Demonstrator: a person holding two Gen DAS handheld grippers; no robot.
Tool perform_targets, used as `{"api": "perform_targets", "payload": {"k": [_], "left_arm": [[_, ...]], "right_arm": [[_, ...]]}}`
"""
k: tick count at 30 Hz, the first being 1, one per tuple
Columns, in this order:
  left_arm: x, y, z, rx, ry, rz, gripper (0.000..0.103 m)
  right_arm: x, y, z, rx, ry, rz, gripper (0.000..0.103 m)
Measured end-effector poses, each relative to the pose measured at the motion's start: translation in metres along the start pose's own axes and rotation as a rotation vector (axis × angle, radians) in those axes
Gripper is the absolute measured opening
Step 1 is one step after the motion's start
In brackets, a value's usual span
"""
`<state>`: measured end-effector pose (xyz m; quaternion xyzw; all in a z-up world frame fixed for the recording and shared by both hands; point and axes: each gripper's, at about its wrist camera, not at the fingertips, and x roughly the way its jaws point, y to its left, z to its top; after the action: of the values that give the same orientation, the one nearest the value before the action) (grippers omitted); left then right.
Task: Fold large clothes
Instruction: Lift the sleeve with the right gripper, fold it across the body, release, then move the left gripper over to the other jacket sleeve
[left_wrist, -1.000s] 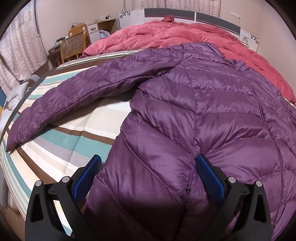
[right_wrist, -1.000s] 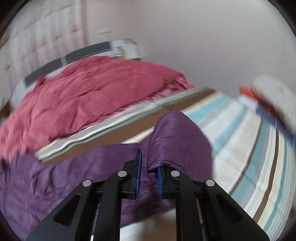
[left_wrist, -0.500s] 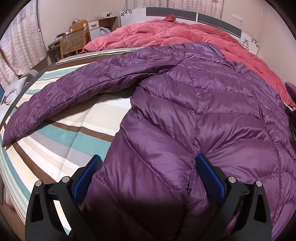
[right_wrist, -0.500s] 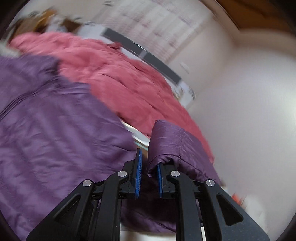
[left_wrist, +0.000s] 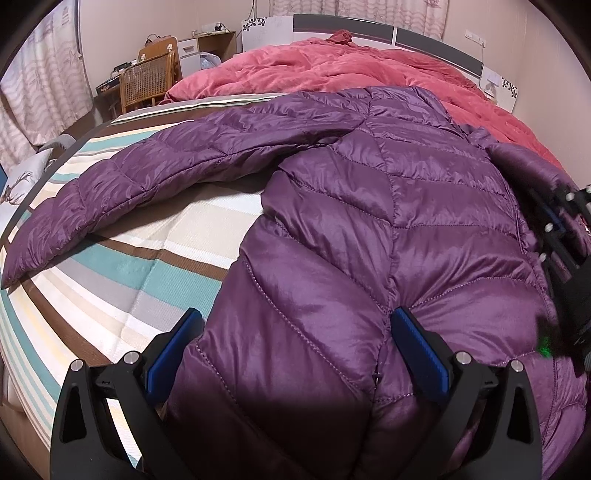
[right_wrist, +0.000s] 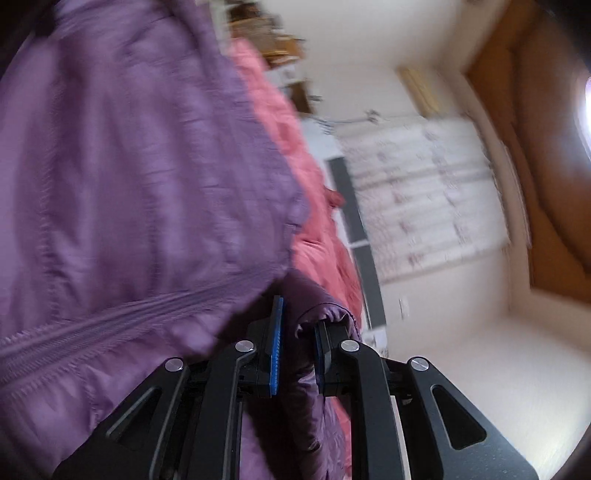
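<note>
A purple quilted puffer jacket (left_wrist: 369, 221) lies face down on the striped bed, its left sleeve (left_wrist: 122, 192) stretched out to the left. My left gripper (left_wrist: 295, 343) is wide open, its blue pads on either side of the jacket's lower hem. My right gripper (right_wrist: 297, 332) is shut on the cuff of the other sleeve (right_wrist: 325, 314) and holds it over the jacket's body (right_wrist: 129, 184); it also shows at the right edge of the left wrist view (left_wrist: 554, 221). The right wrist view is blurred.
A red comforter (left_wrist: 351, 70) is bunched at the head of the bed, just beyond the jacket. The striped sheet (left_wrist: 110, 280) is bare left of the jacket. A wicker chair (left_wrist: 147, 81) and desk stand far left by the curtains.
My right gripper has carried the sleeve cuff from the bed's right side over onto the jacket and rolled sideways. It now shows in the left wrist view. My left gripper has stayed open in place.
</note>
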<state>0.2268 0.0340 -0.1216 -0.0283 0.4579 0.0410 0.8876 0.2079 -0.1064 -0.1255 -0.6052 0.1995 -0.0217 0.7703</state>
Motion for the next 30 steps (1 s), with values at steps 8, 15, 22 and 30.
{"api": "perform_targets", "payload": {"k": [8, 15, 22, 30], "left_arm": [[0.000, 0.000, 0.001, -0.001, 0.004, -0.002, 0.101], [0.001, 0.002, 0.002, -0.006, 0.010, -0.006, 0.101], [-0.029, -0.015, 0.013, 0.028, -0.061, -0.010, 0.101], [-0.057, -0.120, 0.041, 0.310, -0.190, -0.168, 0.101]], "right_arm": [[0.003, -0.044, -0.015, 0.280, 0.168, 0.288, 0.034], [-0.024, -0.079, -0.043, 0.679, 0.168, 0.432, 0.069], [-0.028, -0.113, -0.127, 1.159, 0.256, 0.324, 0.069], [0.018, -0.109, -0.201, 1.417, 0.568, 0.163, 0.069]]}}
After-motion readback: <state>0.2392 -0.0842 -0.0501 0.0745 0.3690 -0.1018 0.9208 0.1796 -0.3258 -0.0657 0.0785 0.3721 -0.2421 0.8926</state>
